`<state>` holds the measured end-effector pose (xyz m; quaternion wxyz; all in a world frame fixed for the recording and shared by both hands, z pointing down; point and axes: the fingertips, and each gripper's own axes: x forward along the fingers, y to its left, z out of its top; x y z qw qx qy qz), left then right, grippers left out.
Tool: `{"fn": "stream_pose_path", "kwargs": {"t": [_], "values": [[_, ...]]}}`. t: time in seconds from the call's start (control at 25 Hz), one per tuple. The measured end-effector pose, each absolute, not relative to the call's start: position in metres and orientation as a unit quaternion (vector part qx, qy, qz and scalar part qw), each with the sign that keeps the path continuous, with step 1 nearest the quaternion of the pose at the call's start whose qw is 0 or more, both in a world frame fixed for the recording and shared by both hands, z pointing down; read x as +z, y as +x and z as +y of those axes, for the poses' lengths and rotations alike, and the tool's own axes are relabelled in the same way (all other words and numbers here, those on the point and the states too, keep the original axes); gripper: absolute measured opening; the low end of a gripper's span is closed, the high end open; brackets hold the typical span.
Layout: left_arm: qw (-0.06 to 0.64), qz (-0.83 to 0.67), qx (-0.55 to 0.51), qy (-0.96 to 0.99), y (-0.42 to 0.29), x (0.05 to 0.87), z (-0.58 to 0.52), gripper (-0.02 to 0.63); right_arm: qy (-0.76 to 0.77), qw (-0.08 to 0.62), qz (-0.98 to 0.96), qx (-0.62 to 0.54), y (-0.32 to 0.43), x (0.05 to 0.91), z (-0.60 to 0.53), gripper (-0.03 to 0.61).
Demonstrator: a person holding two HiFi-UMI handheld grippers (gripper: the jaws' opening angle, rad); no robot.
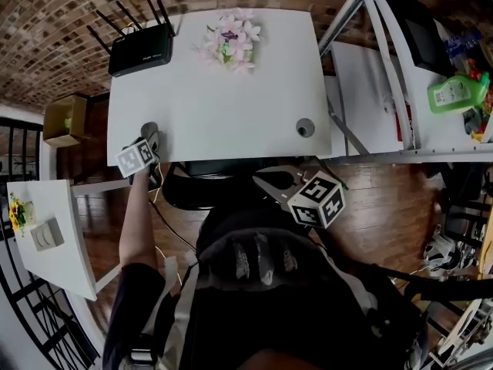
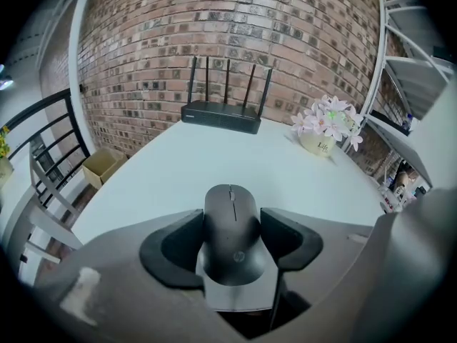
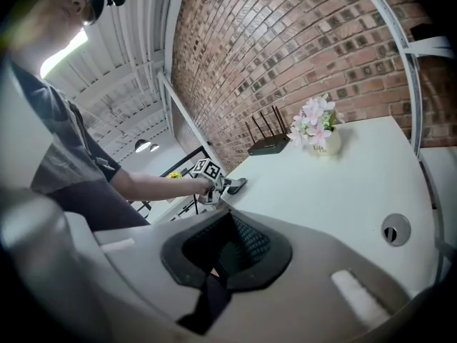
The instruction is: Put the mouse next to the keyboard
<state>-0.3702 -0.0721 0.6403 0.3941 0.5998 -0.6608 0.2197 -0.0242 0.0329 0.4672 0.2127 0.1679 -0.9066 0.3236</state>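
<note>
A black mouse [image 2: 230, 216] sits between the dark pads of my left gripper [image 2: 231, 238], which is shut on it. In the head view that gripper [image 1: 148, 142] is at the near-left edge of the white table [image 1: 231, 106], with the mouse [image 1: 149, 130] just over the tabletop. From the right gripper view the mouse [image 3: 236, 185] shows at the table's corner. My right gripper [image 1: 267, 179] hangs in front of the table's near edge, above a dark chair; its pads [image 3: 246, 245] meet with nothing between them. No keyboard shows in any view.
A black router [image 1: 140, 52] with several antennas stands at the table's far left. A pot of pink flowers [image 1: 229, 41] is at the far middle, and a round cable hole [image 1: 306, 127] at the near right. A metal shelf [image 1: 400, 91] stands to the right.
</note>
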Motion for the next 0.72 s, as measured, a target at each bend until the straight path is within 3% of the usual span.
{"fn": "stream_pose_path", "kwargs": {"t": [0.72], "values": [[0.399,-0.65,0.227,0.605,-0.326,0.64,-0.081,0.261,0.142,0.217,-0.909,0.327,0.003,0.474,0.024,0.005]]}}
